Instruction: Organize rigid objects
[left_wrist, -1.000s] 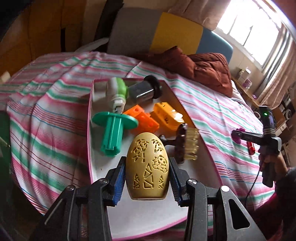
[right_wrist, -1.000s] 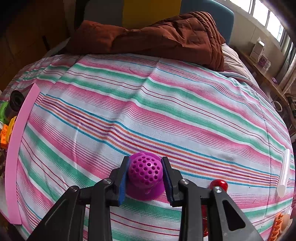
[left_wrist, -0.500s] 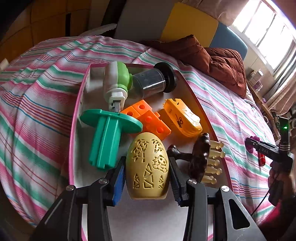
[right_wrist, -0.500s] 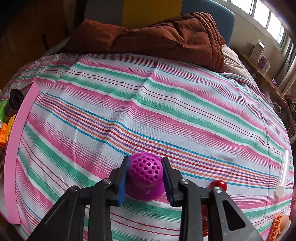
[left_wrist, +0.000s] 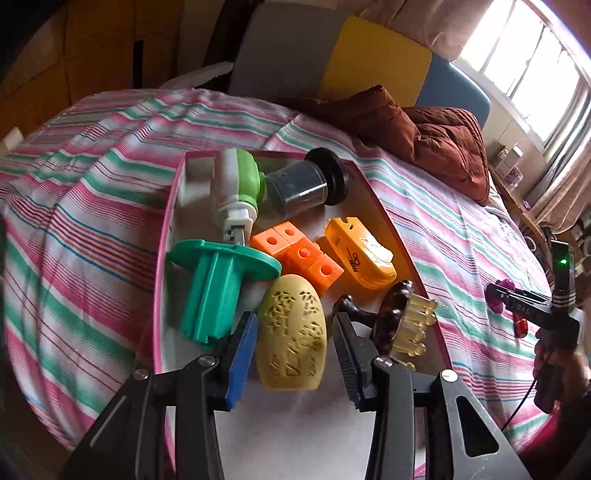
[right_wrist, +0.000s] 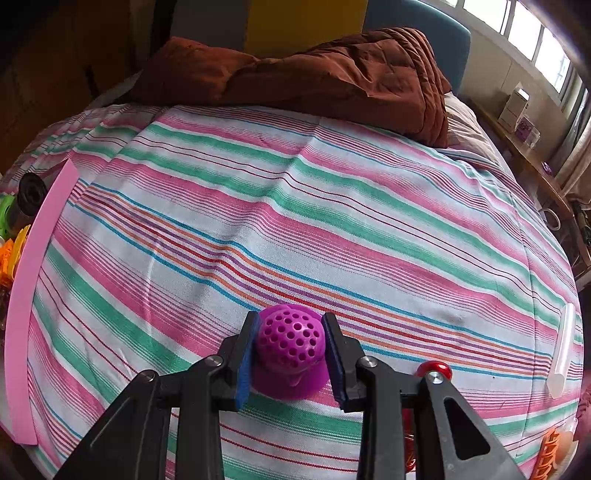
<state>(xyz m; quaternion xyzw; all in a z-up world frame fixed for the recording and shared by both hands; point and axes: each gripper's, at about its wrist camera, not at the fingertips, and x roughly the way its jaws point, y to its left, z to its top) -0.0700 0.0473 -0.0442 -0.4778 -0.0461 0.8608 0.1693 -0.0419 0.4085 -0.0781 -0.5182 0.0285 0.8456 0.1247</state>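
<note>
Both wrist views look down, sharing the pink-rimmed tray (left_wrist: 162, 266).

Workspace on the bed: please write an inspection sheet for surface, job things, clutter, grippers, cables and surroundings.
Surface: striped bedspread.
Job's things: pink-rimmed tray holds green spool, orange blocks, yellow case, dark jar, brush; yellow egg-shaped piece; purple perforated piece.
Clutter: red knob, clear stick.
Grippers: left gripper around the egg-shaped piece, contact unclear; right gripper shut on the purple piece.
Cables: black cable.
Surroundings: brown quilt, window.
</note>
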